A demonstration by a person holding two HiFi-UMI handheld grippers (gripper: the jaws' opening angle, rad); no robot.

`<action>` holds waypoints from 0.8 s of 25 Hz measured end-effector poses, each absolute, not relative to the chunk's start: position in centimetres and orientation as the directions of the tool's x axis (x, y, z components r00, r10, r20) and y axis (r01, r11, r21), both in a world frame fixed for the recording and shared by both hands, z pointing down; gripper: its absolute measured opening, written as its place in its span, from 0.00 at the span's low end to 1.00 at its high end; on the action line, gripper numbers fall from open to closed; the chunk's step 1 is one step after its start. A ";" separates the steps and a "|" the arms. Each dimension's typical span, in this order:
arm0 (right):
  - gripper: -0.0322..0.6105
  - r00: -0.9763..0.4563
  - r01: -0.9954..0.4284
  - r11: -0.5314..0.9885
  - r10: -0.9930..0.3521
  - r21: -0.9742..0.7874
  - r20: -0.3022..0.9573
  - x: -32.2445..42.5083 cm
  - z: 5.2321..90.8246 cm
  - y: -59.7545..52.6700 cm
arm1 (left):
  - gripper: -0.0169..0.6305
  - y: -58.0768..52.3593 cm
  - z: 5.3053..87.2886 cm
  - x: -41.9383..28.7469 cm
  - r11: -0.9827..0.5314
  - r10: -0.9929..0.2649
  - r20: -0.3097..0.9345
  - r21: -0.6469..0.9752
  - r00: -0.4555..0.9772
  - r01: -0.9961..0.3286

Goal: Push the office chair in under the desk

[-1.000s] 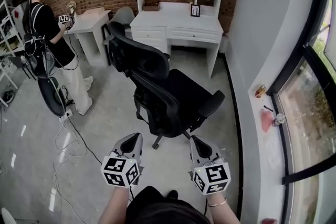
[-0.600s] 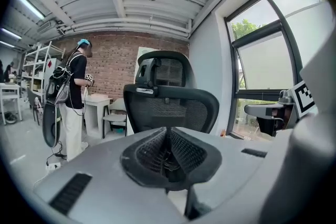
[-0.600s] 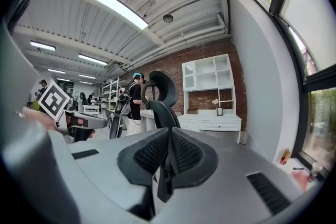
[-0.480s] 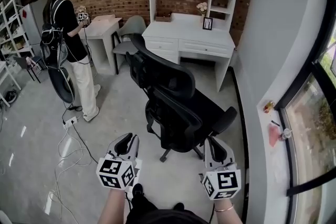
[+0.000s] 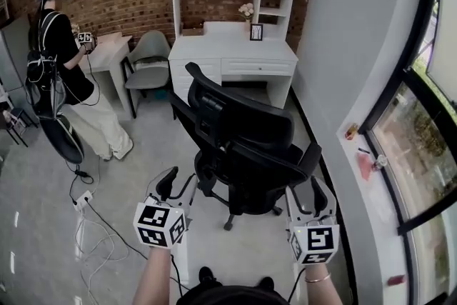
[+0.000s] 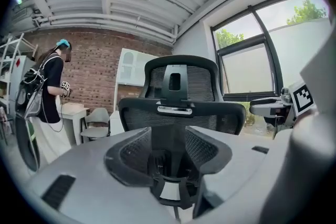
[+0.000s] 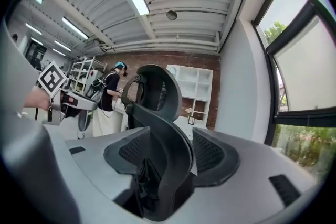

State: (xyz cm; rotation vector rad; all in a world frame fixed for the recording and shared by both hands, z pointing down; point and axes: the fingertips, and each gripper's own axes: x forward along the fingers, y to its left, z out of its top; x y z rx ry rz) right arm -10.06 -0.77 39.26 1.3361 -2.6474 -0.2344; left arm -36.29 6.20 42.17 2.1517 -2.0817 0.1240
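The black office chair [image 5: 243, 132] stands mid-floor with its mesh back toward me, its seat facing the white desk [image 5: 235, 50] at the brick wall. My left gripper [image 5: 177, 186] is by the chair's lower left side. Its jaws have just been opening, and in the left gripper view [image 6: 169, 152] the chair back [image 6: 181, 107] stands just ahead with nothing pressed between the pads. My right gripper [image 5: 308, 195] is at the back's right edge. Its jaws have also just been opening, and the back's curved edge [image 7: 157, 113] runs between them without being clamped.
A person [image 5: 57, 61] stands at the left by a small white table [image 5: 107, 53], with a grey chair [image 5: 146, 57] beside it. Cables [image 5: 93, 225] lie on the floor at the left. A grey wall [image 5: 321, 46] and a window sill [image 5: 364, 153] run along the right.
I have come closer to the chair, whose back now faces me squarely. Both grippers rose toward the chair back, and their jaws went from shut to open.
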 end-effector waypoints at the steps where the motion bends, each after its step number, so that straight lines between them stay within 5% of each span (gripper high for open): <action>1: 0.41 -0.558 -0.795 0.561 -0.825 0.229 0.087 -10.4 39.4 -0.7 | 0.31 5.7 42.0 -37.0 -0.053 -0.985 0.160 0.035 0.058 -0.998; 20: 0.55 -0.241 -0.910 0.294 -0.949 0.293 0.204 -11.0 41.3 -2.3 | 0.45 -0.4 33.2 -36.9 -0.366 -0.930 0.026 -0.026 0.366 -0.930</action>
